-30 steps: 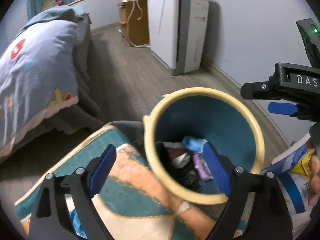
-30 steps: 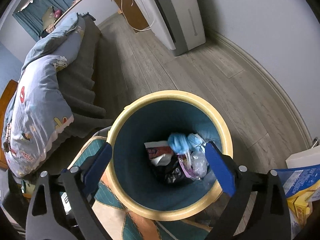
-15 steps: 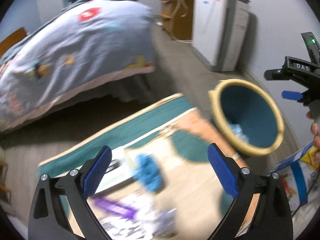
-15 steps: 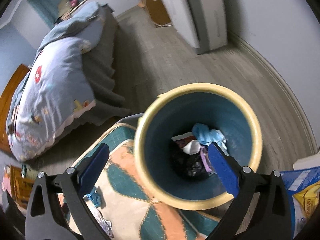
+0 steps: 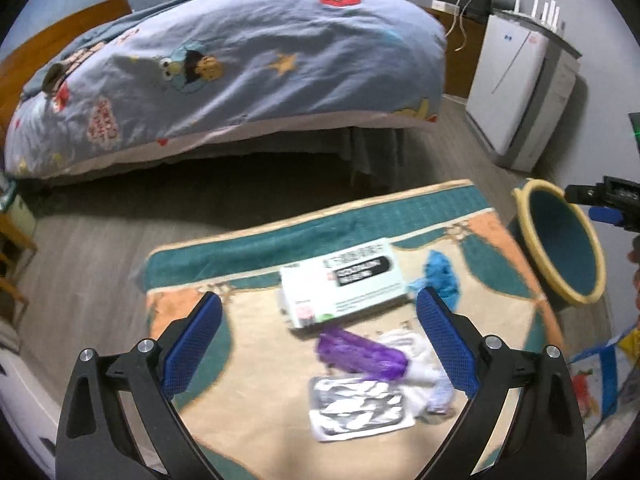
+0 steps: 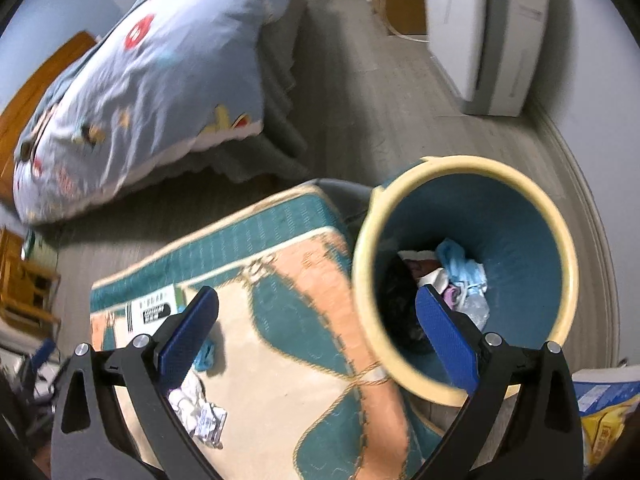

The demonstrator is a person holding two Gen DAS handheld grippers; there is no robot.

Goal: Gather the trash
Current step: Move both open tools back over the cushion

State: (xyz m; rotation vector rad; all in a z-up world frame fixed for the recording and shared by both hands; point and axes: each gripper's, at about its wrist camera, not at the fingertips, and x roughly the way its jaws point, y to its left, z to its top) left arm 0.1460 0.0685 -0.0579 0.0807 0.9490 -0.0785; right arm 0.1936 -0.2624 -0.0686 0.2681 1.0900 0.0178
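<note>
1. Rug [image 5: 256,360]: landmark carrying the remaining trash.
2. Bin [image 6: 472,276]: touches the rug's far right corner.
3. Your left gripper [image 5: 320,344]: jaws just opened wide, empty, nearer than the right gripper [image 6: 316,340], also agape.
4. Purple wrapper [image 5: 360,354]: mid-rug, long axis crosswise between the jaws.

The left tongs [image 5: 318,342] stand wide with nothing between the pads, above a rug [image 5: 256,364] whose 9 o'clock side lies bare. Toward 3 o'clock the rug is crowded: a white box [image 5: 344,284], a purple wrapper [image 5: 360,354], a foil pack [image 5: 360,408], a blue scrap [image 5: 442,274]. The bed [image 5: 224,68] walls off 12 o'clock. The bin [image 6: 480,280] stands at 3 o'clock off the rug's corner, mouth unobstructed, trash low inside. Bare floor [image 6: 368,92] runs between bed and white appliance [image 6: 492,32].
</note>
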